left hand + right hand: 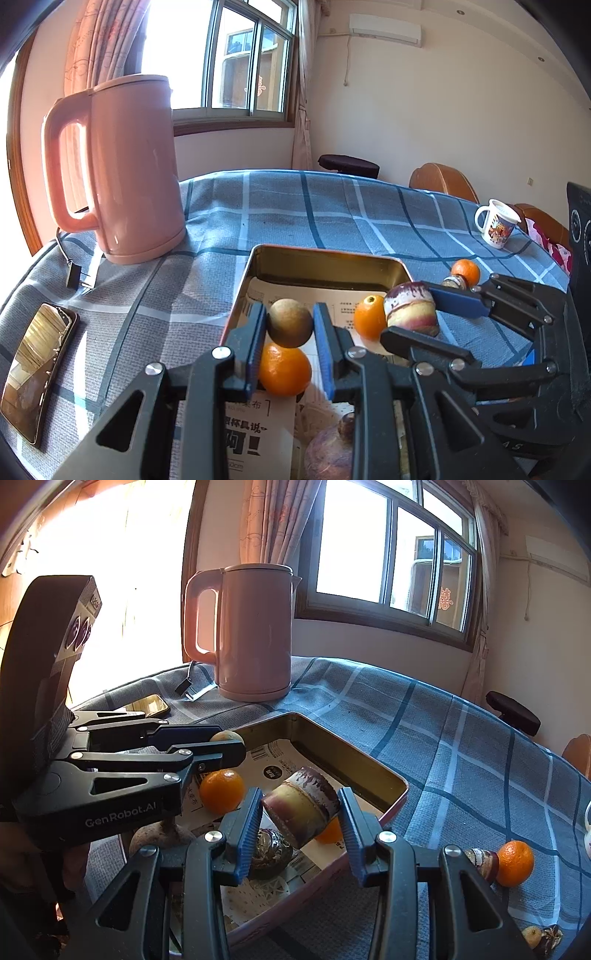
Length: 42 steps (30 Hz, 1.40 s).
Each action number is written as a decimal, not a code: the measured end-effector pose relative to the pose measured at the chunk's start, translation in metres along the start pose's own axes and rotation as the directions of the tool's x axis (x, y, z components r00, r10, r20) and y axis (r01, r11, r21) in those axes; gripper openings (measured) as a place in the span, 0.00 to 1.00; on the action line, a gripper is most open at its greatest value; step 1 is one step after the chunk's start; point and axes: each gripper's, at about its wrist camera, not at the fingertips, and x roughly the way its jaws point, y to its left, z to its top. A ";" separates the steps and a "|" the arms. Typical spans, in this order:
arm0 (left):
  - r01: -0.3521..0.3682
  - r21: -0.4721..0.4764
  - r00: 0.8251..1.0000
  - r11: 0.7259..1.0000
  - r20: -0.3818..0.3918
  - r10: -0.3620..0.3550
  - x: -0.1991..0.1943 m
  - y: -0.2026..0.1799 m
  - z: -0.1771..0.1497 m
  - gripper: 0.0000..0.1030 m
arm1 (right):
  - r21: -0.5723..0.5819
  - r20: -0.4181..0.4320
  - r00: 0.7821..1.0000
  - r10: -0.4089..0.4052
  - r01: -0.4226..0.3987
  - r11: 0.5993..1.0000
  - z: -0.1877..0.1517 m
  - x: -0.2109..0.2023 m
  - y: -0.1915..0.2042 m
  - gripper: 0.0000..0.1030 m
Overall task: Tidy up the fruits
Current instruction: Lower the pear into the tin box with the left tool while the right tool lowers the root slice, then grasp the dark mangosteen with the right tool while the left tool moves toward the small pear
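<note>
Left gripper: blue ribbed pads clamped on a round, dull brown fruit, over the tin.
Right gripper: clamped on a stubby purple-and-cream fruit.
Tin: rectangular metal, paper-lined, holding glossy oranges.
Counter: checked blue cloth.

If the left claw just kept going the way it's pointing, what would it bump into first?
Probably the paper lining the tin, then its far wall. The left gripper, shut on a brown fruit, slants down into the tin; depth is uncertain.

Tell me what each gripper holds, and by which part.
Left gripper: a round brown fruit, pinched across its sides. Right gripper: a purple-and-cream fruit, clamped at its two ends. Both are above the tin tray.
</note>
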 end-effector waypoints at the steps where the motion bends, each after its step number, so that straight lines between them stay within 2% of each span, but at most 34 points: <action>1: 0.001 0.003 1.000 1.000 -0.005 -0.001 0.001 0.000 0.000 0.27 | -0.004 -0.006 1.000 0.001 -0.001 1.000 0.000 0.001 0.001 0.43; 9: -0.009 0.002 1.000 1.000 -0.019 0.009 0.004 -0.001 0.000 0.28 | -0.020 -0.062 0.998 0.020 -0.021 1.000 -0.001 0.010 0.005 0.43; 11: -0.012 0.000 1.000 1.000 -0.016 0.012 0.004 0.000 0.000 0.29 | -0.029 -0.071 0.997 0.016 -0.018 0.999 -0.001 0.012 0.007 0.47; 12: -0.016 -0.001 1.000 1.000 -0.012 0.016 0.003 0.000 0.000 0.35 | -0.033 -0.073 0.997 0.014 -0.016 0.999 -0.001 0.012 0.008 0.51; 13: -0.025 -0.001 1.000 1.000 -0.005 0.025 0.001 0.000 0.000 0.47 | -0.036 -0.070 0.997 0.011 -0.014 0.999 -0.001 0.012 0.008 0.59; 14: -0.038 -0.003 0.999 0.999 0.004 0.038 -0.001 0.000 0.000 0.55 | -0.036 -0.064 0.998 0.006 -0.008 0.999 -0.001 0.010 0.008 0.64; 15: -0.048 -0.011 0.999 0.999 0.016 0.048 -0.003 0.001 -0.001 0.67 | -0.033 -0.057 0.998 -0.001 -0.001 0.999 -0.001 0.008 0.008 0.65; 16: -0.043 -0.021 0.999 0.999 0.028 0.043 -0.006 0.001 -0.001 0.71 | -0.026 -0.049 0.999 -0.006 0.005 1.000 -0.001 0.007 0.006 0.65; 20: -0.010 -0.032 0.998 0.999 0.070 0.012 -0.016 -0.006 0.001 0.71 | 0.002 -0.010 0.998 -0.064 0.064 0.998 -0.007 -0.011 -0.009 0.65; 24: 0.029 -0.012 0.994 1.000 0.108 -0.027 -0.025 -0.027 0.008 0.76 | 0.069 0.025 0.990 -0.141 0.139 0.988 -0.016 -0.045 -0.044 0.65; 28: 0.079 0.049 0.990 0.996 0.117 -0.084 -0.024 -0.062 0.013 0.79 | 0.152 -0.020 0.964 -0.265 0.265 0.952 -0.033 -0.076 -0.096 0.65; 31: 0.126 0.100 0.986 0.987 0.098 -0.135 -0.019 -0.092 0.016 0.79 | 0.201 -0.081 0.933 -0.350 0.359 0.912 -0.051 -0.095 -0.133 0.65; 37: 0.191 0.174 0.979 0.966 0.044 -0.201 -0.003 -0.143 0.019 0.79 | 0.273 -0.196 0.896 -0.398 0.439 0.856 -0.083 -0.111 -0.182 0.65; 42: 0.206 0.215 0.977 0.955 0.010 -0.213 0.012 -0.174 0.020 0.79 | 0.344 -0.242 0.900 -0.362 0.429 0.835 -0.101 -0.110 -0.199 0.65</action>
